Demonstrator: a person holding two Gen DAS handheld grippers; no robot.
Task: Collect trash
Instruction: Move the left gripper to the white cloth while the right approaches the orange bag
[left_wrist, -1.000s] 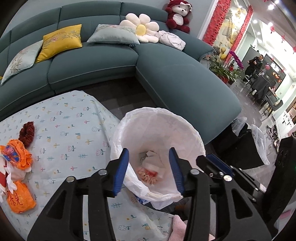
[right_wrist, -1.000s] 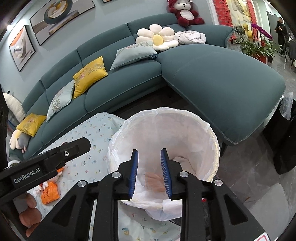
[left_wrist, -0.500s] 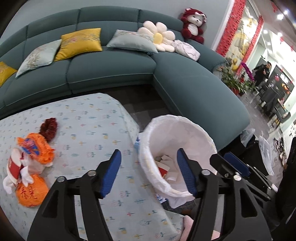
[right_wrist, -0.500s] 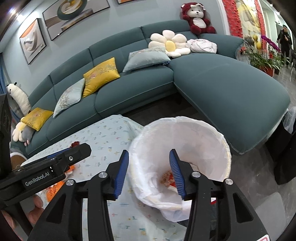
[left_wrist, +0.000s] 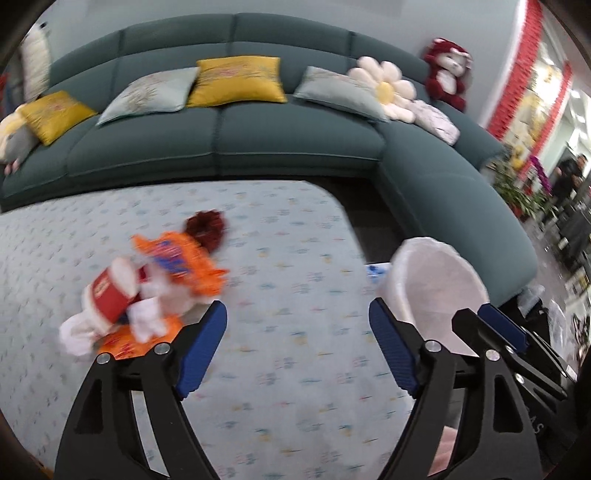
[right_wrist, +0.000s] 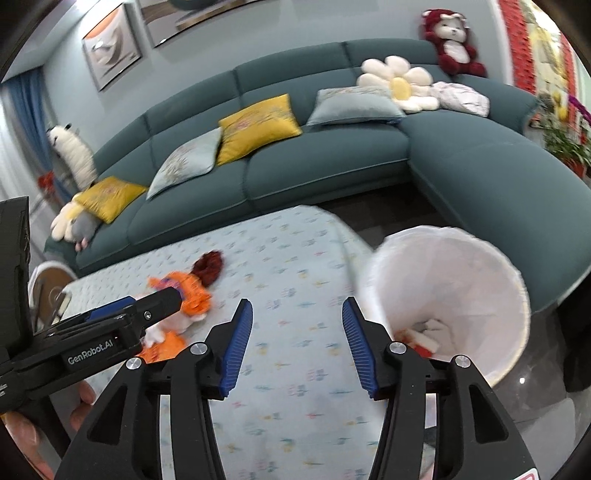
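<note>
Both hands over the desk (left_wrist: 295, 280) with the flowery cloth, nothing carried. Left gripper (left_wrist: 297, 347) spread wide and opening further, only bare cloth showing between the blue pads. Right gripper (right_wrist: 297, 343) about half spread, opening too, also empty.

Landmark here = the white-lined trash bin (right_wrist: 447, 295), standing just off the desk's corner. Already some red and white scraps at the bottom of it. Remaining trash pile (left_wrist: 147, 284) well away from the bin, across the cloth: orange wrappers, a red paper cup, white crumpled tissue, all heaped and touching. Dark red fuzzy clump (left_wrist: 207, 229) just behind the pile, on the side away from the bin's near rim. Too blurry to tell what that clump is.

Possible trouble from here:
- Heap is loose and mixed, so a pinch on one wrapper corner probably drags or scatters the rest, maybe tissue sliding off the desk.
- Pads landing too low likely snag the cloth and bunch it up along with the trash.
- Both grippers heading for the same small heap = decent chance of fingers knocking together.
- Bin sits right at the desk edge with a thin liner; a careless swing of the right gripper could clip the rim and tip it.
</note>
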